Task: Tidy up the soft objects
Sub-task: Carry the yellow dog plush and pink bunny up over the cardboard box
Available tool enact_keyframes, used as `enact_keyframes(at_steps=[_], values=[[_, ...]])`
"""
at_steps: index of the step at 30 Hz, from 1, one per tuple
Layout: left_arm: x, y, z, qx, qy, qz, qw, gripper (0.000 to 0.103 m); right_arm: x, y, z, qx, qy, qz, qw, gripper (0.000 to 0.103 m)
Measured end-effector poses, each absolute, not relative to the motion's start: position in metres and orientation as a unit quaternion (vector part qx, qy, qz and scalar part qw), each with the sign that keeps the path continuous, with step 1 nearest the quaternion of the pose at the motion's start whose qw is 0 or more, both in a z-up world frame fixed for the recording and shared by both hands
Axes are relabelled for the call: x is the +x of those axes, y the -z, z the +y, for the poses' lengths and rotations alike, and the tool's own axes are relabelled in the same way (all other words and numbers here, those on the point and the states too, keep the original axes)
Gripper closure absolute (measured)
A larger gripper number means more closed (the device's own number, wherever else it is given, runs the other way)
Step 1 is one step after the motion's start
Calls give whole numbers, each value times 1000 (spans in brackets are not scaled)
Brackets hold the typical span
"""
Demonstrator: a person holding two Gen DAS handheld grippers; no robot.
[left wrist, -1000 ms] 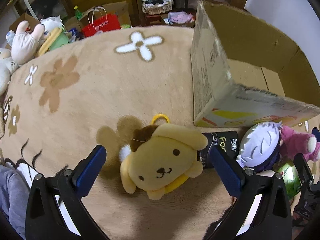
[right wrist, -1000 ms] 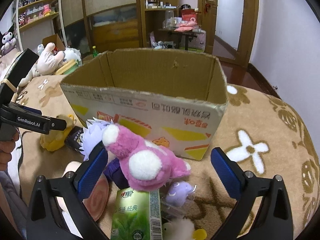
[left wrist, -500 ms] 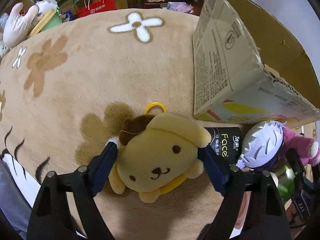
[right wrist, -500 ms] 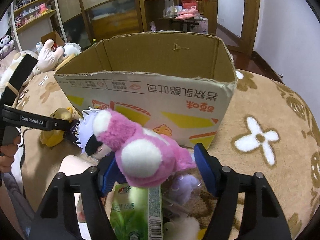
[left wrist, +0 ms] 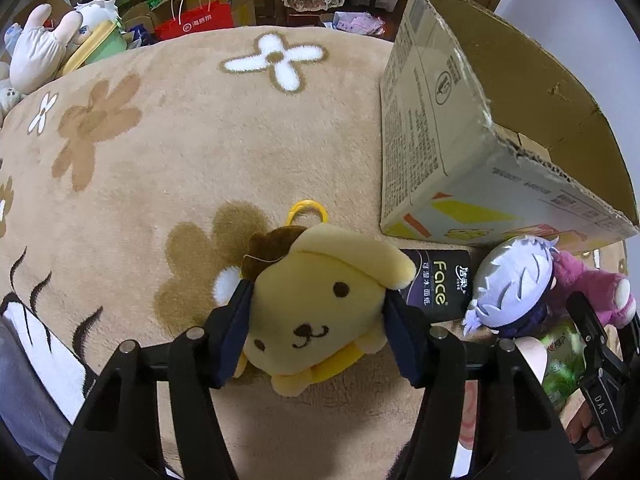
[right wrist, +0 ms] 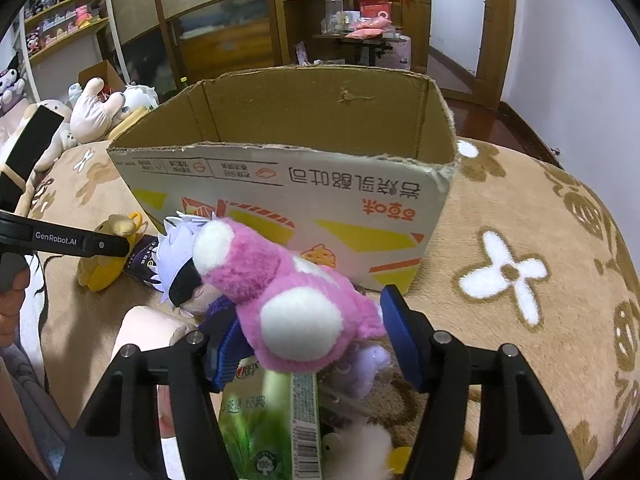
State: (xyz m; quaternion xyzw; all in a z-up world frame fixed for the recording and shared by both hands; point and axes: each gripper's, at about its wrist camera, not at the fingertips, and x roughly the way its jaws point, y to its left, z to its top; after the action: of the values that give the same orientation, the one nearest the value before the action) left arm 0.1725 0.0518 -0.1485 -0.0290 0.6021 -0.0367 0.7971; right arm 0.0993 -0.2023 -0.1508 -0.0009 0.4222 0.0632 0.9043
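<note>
We have the left gripper low over the blanket, both blue pads pressed flat against the sides of the yellow dog plush, jaws closed down on it. We have the right gripper to its right, pads squeezing the pink plush from both sides, jaws closed in on its body. From the right wrist view we see the left gripper's black finger reaching in from the left edge, with our left hand behind it. Both grippers point toward the far side.
</note>
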Motion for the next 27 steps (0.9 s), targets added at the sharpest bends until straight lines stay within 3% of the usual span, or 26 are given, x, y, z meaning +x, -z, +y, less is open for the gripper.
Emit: enact_keyframes(at_steps=[11, 27], values=[[143, 115, 50, -41, 34, 557, 829, 42, 83, 131, -213, 12, -44, 392, 919, 38], [73, 32, 16, 25, 60, 392, 917, 42, 46, 87, -209, 14, -45, 324, 945, 38]])
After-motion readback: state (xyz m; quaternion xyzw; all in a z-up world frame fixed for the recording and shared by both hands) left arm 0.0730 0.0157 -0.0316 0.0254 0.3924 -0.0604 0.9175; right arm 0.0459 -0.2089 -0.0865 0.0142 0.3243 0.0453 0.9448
